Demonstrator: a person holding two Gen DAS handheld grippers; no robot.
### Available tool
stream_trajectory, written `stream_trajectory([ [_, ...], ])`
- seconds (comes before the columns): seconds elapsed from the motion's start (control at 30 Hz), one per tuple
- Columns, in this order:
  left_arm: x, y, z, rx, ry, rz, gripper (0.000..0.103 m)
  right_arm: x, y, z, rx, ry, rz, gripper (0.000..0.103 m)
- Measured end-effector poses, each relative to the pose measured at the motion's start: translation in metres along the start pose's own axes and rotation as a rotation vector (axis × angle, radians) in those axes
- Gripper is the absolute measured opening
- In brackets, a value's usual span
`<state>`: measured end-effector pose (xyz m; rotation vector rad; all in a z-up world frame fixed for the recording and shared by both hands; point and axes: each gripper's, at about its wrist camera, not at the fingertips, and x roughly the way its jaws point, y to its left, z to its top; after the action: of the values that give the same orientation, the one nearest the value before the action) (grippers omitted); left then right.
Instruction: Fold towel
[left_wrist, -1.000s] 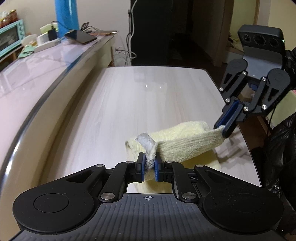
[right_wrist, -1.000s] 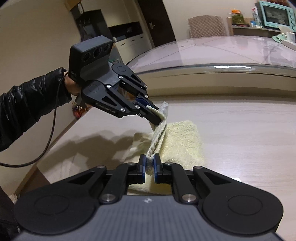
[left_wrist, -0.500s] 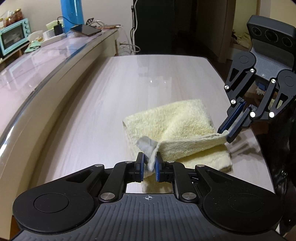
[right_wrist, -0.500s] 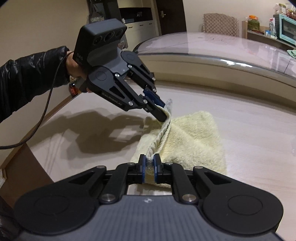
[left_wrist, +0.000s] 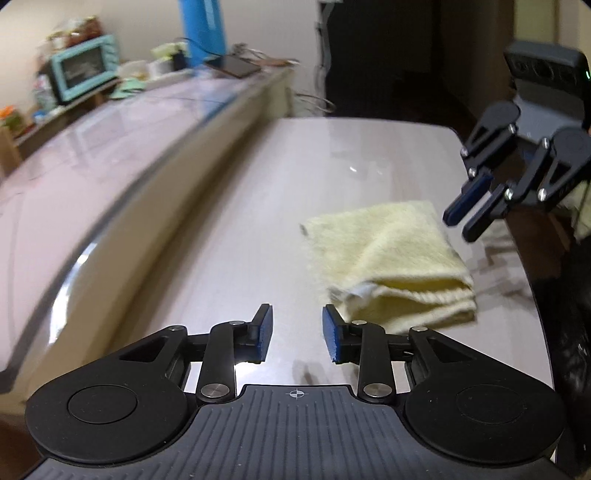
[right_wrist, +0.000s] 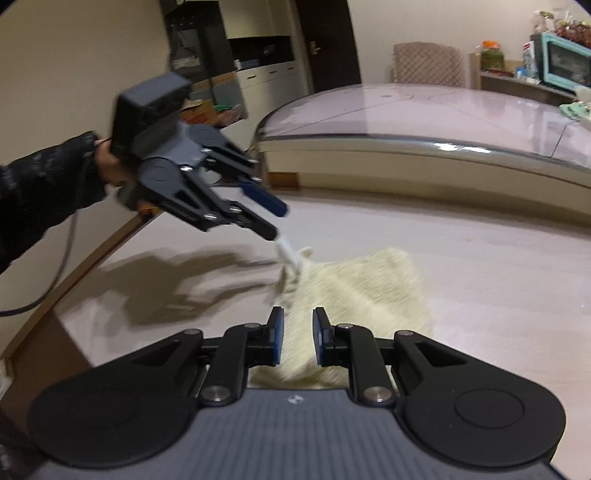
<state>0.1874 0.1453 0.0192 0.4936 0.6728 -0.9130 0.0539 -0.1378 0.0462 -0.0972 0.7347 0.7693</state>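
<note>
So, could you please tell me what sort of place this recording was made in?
Most likely a home, in a dining or kitchen area. A teal toaster oven stands on a side shelf among food jars, a large glass-topped table fills the background, and the yellow towel lies on a wood-grain table.

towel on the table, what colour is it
Pale yellow terry; the towel shows best in the left wrist view, lying folded on the table.

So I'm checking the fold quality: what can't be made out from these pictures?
- Towel near edge, right wrist view: hidden behind the right gripper.
- Towel corner tag, right wrist view: motion-blurred; contact with the opening left gripper unclear.
- Layer alignment, left wrist view: towel blurred, near corner behind one finger.
</note>
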Motion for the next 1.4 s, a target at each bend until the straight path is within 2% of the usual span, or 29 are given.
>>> stream_trajectory([
  [0.17, 0.012, -0.016, 0.019, -0.012, -0.003, 0.01, 0.042, 0.025, 0.0, -0.005, -0.055, 0.017, -0.009, 0.019],
  [0.3, 0.028, -0.027, 0.027, 0.006, 0.019, 0.003, 0.054, 0.048, 0.003, -0.012, -0.104, 0.055, 0.007, 0.019],
  [0.47, 0.046, -0.034, 0.023, 0.044, 0.075, 0.046, 0.054, 0.07, 0.007, -0.017, -0.121, 0.074, 0.039, 0.024],
  [0.57, 0.049, -0.037, 0.014, 0.079, 0.109, 0.059, 0.054, 0.072, 0.001, -0.017, -0.11, 0.073, 0.063, 0.027],
  [0.63, 0.048, -0.035, 0.01, 0.065, 0.111, 0.059, 0.054, 0.073, -0.006, -0.017, -0.096, 0.066, 0.077, 0.028],
  [0.73, 0.048, -0.035, 0.003, 0.061, 0.114, 0.072, 0.056, 0.07, -0.011, -0.015, -0.082, 0.054, 0.079, 0.035],
  [0.9, 0.048, -0.034, 0.001, 0.039, 0.097, 0.094, 0.061, 0.052, -0.028, -0.016, -0.039, 0.013, 0.033, 0.036],
  [1.07, 0.039, -0.033, 0.003, -0.006, 0.056, 0.111, 0.061, 0.042, -0.034, -0.022, -0.012, -0.004, -0.006, 0.036],
  [1.23, 0.026, -0.039, 0.005, -0.01, 0.045, 0.132, 0.062, 0.052, -0.013, -0.025, -0.133, 0.014, 0.042, 0.036],
  [1.33, 0.023, -0.045, 0.005, -0.013, 0.043, 0.137, 0.063, 0.066, 0.001, -0.027, -0.249, 0.026, 0.003, 0.035],
  [1.37, 0.023, -0.046, 0.005, -0.015, 0.043, 0.137, 0.065, 0.07, 0.005, -0.029, -0.289, 0.033, -0.011, 0.033],
  [1.4, 0.025, -0.046, 0.006, -0.015, 0.043, 0.139, 0.065, 0.074, 0.009, -0.03, -0.328, 0.04, -0.025, 0.024],
])
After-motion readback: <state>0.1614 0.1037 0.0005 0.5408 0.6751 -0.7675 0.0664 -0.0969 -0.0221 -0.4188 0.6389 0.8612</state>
